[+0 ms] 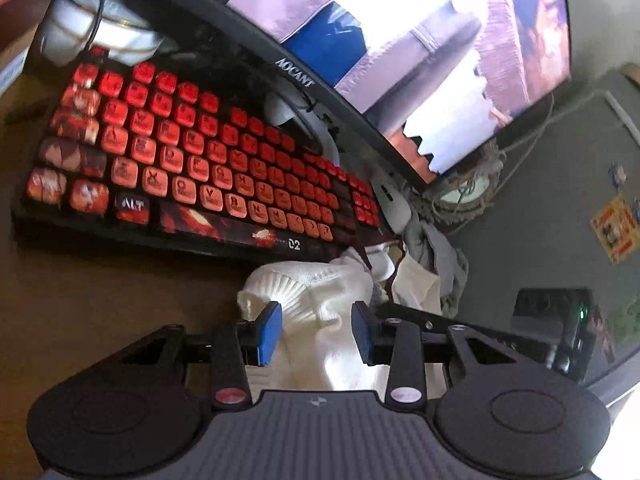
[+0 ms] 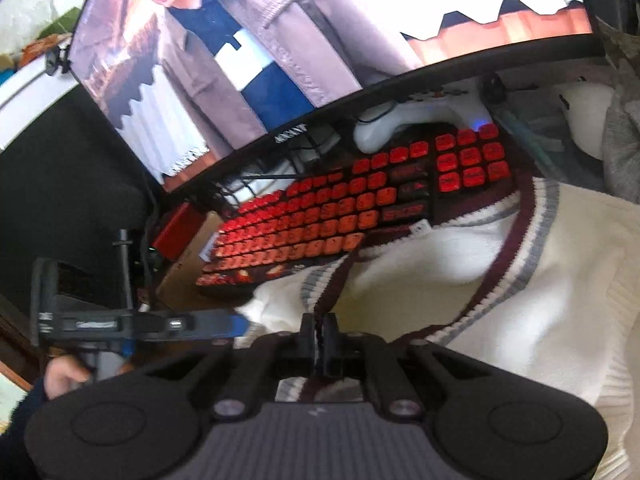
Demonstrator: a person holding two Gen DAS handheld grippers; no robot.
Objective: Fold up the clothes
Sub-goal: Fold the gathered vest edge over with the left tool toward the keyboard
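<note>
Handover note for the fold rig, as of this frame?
Left gripper: open, fingers either side of a bunched ribbed part of the white sweater, not clamped.
Right gripper: shut on the sweater's striped V-neck trim.
Sweater lies rumpled on the desk against the red keyboard, below the monitor; grey garment beside it.
Done: no fold visible.
Left: spread flat, fold.

Your cream knit sweater (image 2: pixel 540 280), its V-neck trimmed in maroon and grey stripes, lay rumpled on the desk against the front edge of a red-keyed keyboard (image 2: pixel 320 224), the neckline overlapping the keys and a ribbed portion bunched up at one end.
</note>
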